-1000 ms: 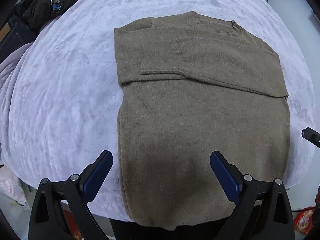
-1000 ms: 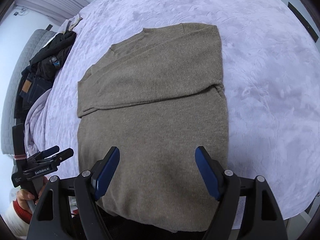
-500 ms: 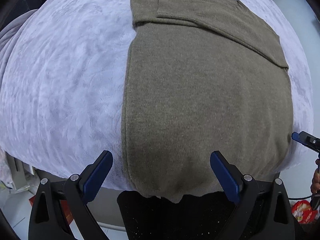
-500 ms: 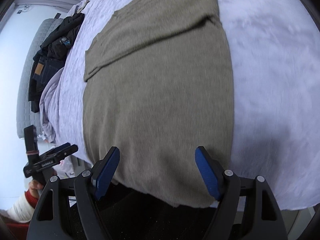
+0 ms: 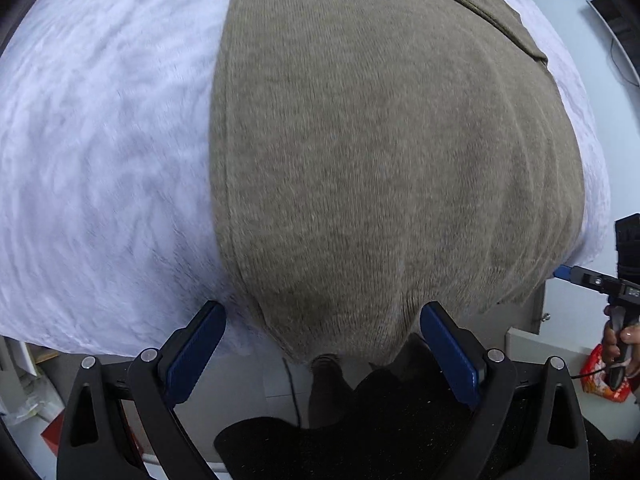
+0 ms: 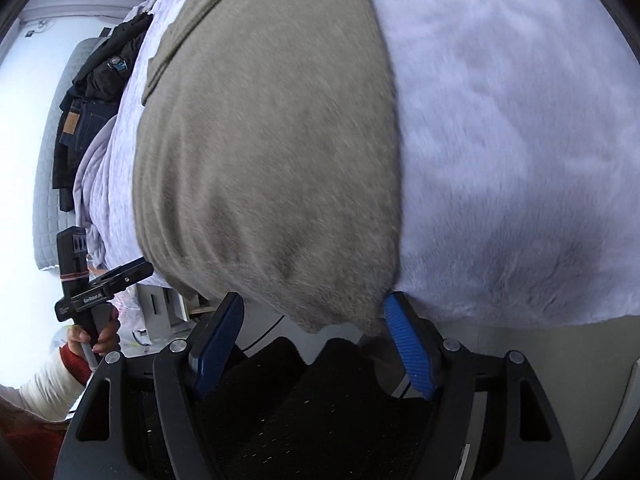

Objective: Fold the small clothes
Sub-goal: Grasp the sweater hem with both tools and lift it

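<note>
An olive-brown knit sweater [image 5: 380, 152] lies flat on the lilac bedspread [image 5: 100, 160], sleeves folded across its top, its hem hanging over the near bed edge. My left gripper [image 5: 322, 322] is open, its blue pads astride the hem's left part. The sweater also shows in the right wrist view [image 6: 272, 152]. My right gripper [image 6: 314, 316] is open, its pads astride the hem's right corner. Each gripper shows in the other's view: the right one at the right edge [image 5: 580, 278], the left one at the left [image 6: 116, 276].
Dark clothes and jeans [image 6: 92, 92] lie piled at the far left of the bed. The bedspread [image 6: 520, 140] extends right of the sweater. A red bag [image 5: 600, 372] sits on the floor at the right. My dark trousers [image 5: 360, 420] fill the space below the bed edge.
Both grippers have dropped down and in toward the near bed edge, from high over the sweater to level with its hanging hem. Both stay open.
</note>
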